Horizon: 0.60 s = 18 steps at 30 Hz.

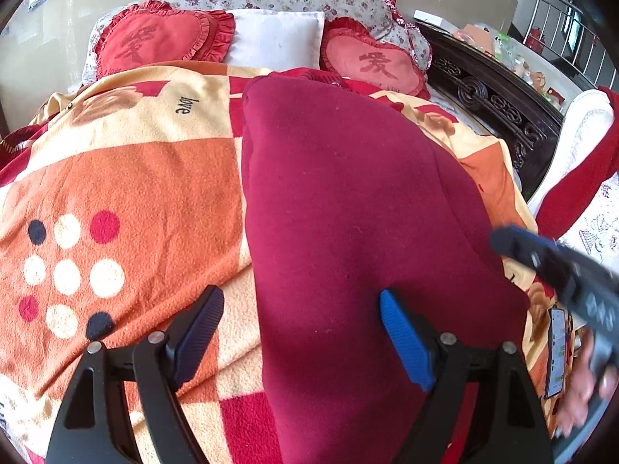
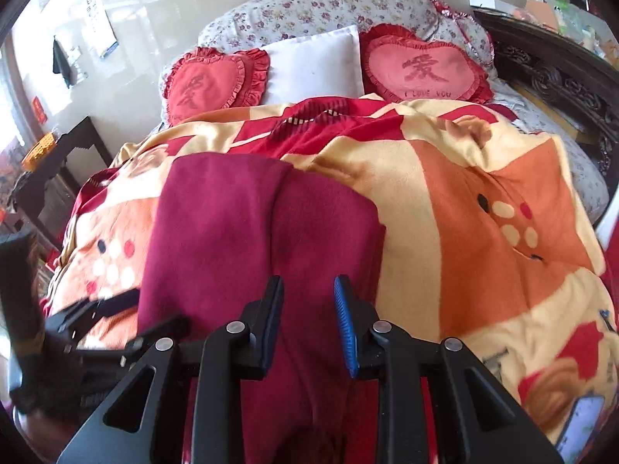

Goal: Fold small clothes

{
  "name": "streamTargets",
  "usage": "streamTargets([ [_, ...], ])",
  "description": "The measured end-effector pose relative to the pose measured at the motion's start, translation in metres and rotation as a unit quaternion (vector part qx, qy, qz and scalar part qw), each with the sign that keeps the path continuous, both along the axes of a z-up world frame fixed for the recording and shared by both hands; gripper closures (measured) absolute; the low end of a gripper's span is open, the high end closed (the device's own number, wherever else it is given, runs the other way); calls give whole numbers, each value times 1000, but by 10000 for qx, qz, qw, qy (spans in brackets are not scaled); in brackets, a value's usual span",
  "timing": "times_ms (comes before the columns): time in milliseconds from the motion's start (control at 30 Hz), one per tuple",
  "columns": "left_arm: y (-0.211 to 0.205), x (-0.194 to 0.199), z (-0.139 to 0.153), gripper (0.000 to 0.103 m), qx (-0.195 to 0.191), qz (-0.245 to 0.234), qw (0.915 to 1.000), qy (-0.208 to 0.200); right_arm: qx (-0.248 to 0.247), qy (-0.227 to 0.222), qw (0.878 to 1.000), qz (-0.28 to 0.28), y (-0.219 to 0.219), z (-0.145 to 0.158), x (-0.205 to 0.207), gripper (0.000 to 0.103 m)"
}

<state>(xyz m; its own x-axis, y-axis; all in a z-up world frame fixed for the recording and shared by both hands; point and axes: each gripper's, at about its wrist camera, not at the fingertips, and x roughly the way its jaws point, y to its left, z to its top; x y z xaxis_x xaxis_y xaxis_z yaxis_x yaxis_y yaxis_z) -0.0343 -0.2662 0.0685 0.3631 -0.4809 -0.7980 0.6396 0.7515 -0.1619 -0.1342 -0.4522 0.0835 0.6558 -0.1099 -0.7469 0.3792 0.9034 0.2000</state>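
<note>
Left wrist view: I see the maroon garment (image 1: pixel 348 201) lying lengthwise on the bed's blanket (image 1: pixel 127 178), its long axis running toward the white pillow (image 1: pixel 276 40). My left tongs (image 1: pixel 301 332) gape wide and empty, straddling its near left edge. Right tongs (image 2: pixel 307 321), partly open and empty, hover directly over it, nearer.

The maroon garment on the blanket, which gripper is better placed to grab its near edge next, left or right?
Probably right. The right gripper sits open directly over the maroon garment, while the left gripper straddles its left edge, one finger over the blanket.
</note>
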Motion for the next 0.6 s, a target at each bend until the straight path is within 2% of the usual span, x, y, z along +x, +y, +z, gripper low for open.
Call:
streamTargets([
  [133,0,-2,0,16,22,12,10000,-28,89,46,9998,-145,8,-14,-20,92],
  [200,-2,-3,0,16,62,-2,10000,-19,39,355,9991,-233,7,-32,-18,91],
  [300,0,-5,1,16,91,-12,10000,-24,366,336,9985,-247,-1,-47,-18,90],
  [433,8,-6,4,17,15,-41,9999,114,484,65,9987,-172,-6,-35,-27,88],
  [600,30,-3,5,17,-457,-98,9972,588,336,-297,9987,-225,-15,-22,-36,70],
])
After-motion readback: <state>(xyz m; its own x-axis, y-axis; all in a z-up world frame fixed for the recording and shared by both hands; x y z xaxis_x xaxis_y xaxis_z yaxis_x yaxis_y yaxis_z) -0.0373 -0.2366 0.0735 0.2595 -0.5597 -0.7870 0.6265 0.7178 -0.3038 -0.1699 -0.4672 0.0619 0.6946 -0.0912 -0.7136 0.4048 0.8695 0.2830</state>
